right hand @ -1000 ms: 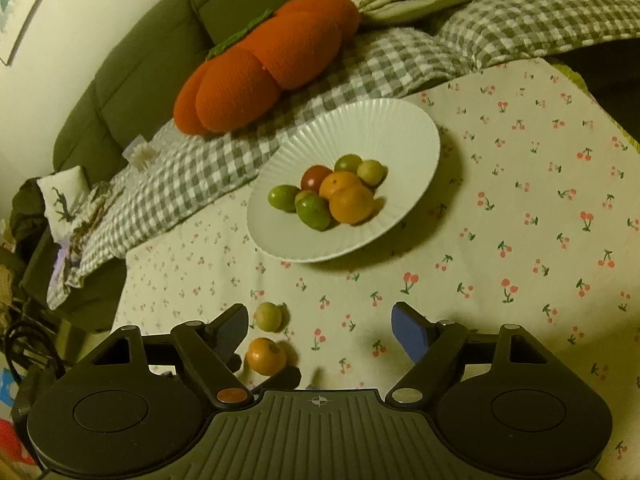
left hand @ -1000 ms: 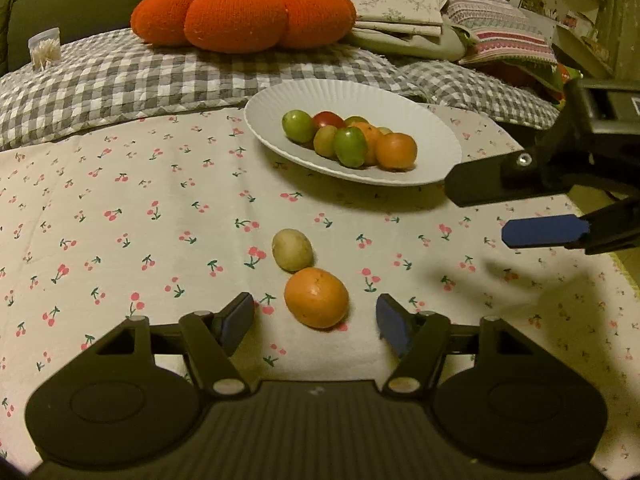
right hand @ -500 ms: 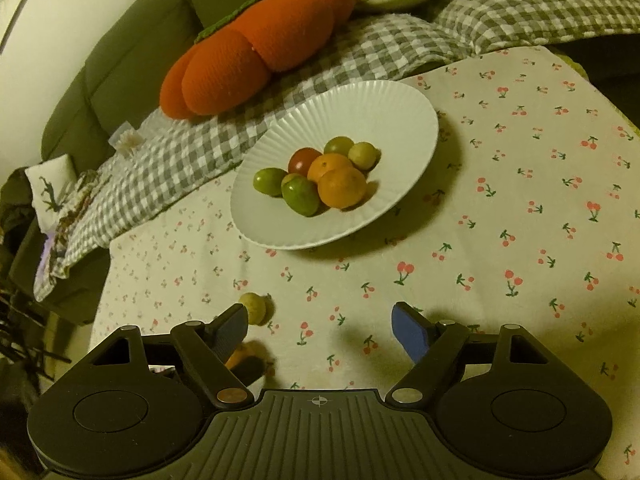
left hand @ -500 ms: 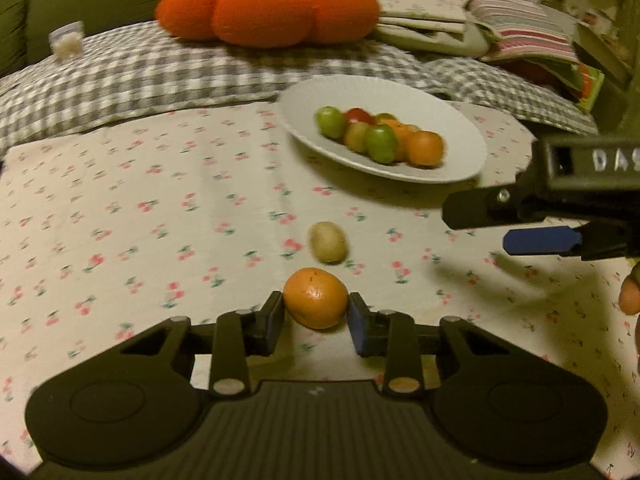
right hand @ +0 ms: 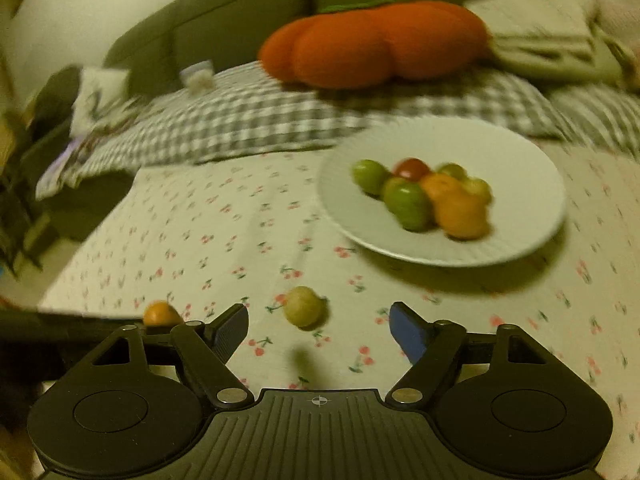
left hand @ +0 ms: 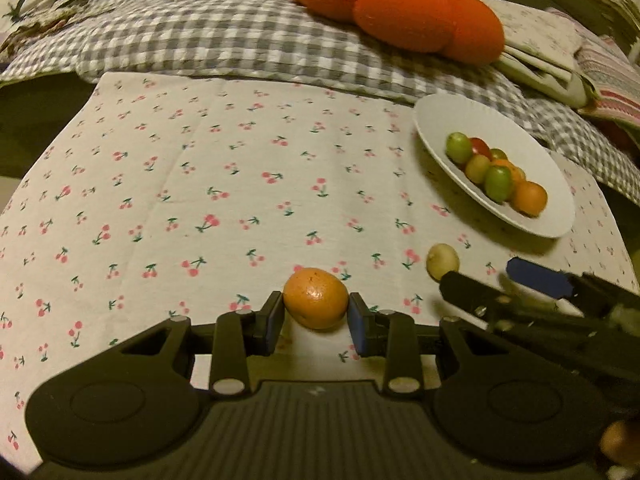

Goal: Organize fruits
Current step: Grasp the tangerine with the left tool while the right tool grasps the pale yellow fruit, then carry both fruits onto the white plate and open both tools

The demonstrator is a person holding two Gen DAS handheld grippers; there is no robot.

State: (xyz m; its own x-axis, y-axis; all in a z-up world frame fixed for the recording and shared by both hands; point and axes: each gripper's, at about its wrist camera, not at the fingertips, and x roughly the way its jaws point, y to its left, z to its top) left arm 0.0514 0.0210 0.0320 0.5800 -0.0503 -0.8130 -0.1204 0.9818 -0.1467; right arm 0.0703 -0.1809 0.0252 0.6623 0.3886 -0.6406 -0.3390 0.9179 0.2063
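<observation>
The left gripper now has its two blue pads pressed against either side of the orange; a second ago those pads stood wide apart with the fruit loose on the cloth ahead of them, and half a second ago they were just closing in. So the grasp looks made, and the left view has swung so that the plate sits out at about 2 o'clock instead of straight ahead. I judge the orange is about to be carried there.

The right gripper has changed more in aim than in state. Its fingers stand wide apart with nothing between them, as before, but it has dropped low and turned toward the small yellow-green fruit, which now lies on the cherry-print tablecloth just beyond the fingertips at roughly 12 o'clock. The right view is blurred, which suggests the gripper is in motion. In the left view that same fruit lies at about 2 o'clock, just beside the right gripper's tips.

Farther off, the plate holds a cluster of green, red and orange fruits. Beyond it, at 12 o'clock, an orange pumpkin cushion rests on checked bedding.

These two loose pieces look like the last ones off the plate.
</observation>
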